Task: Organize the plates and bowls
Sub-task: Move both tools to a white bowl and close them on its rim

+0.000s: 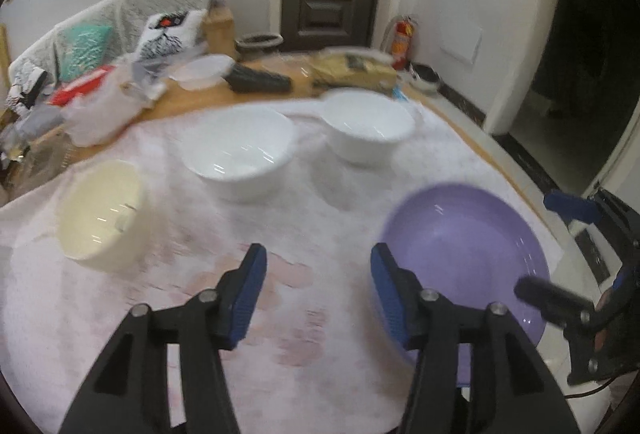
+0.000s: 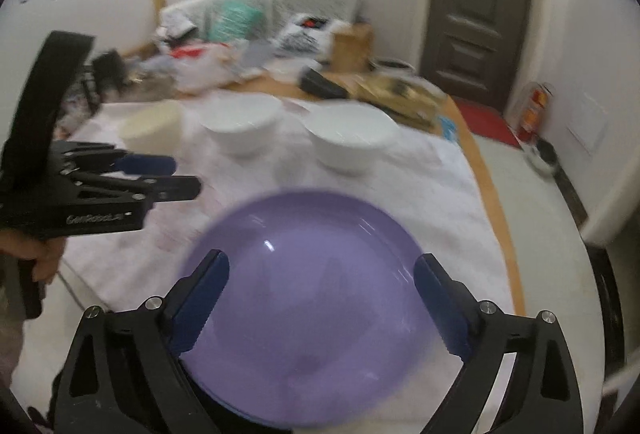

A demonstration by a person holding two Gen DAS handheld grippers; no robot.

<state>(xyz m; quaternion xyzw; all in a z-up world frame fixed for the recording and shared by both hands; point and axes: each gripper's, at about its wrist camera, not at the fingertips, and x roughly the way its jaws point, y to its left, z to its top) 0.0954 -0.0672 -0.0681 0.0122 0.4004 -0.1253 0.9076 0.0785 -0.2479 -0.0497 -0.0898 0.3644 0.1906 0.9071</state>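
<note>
Both hand-held grippers hang open above a cloth-covered worktop (image 1: 320, 386) set with one purple plate and three bowls.

The left hand-held gripper (image 1: 318, 288) has its jaws partly apart with only the pale cloth between them, while the right hand-held gripper (image 2: 322, 292) stands wide over the purple plate (image 2: 304, 298), its blue pads clear of the rim. In the left wrist view the plate lies flat on the cloth at about 4 o'clock, near the worktop's edge. A cream bowl (image 1: 102, 214) sits upright at 9 o'clock, a white bowl (image 1: 240, 152) at 11 o'clock, and a second white bowl (image 1: 368, 126) at 1 o'clock, all apart from one another. Blurred clutter lines the far end of the worktop.
</note>
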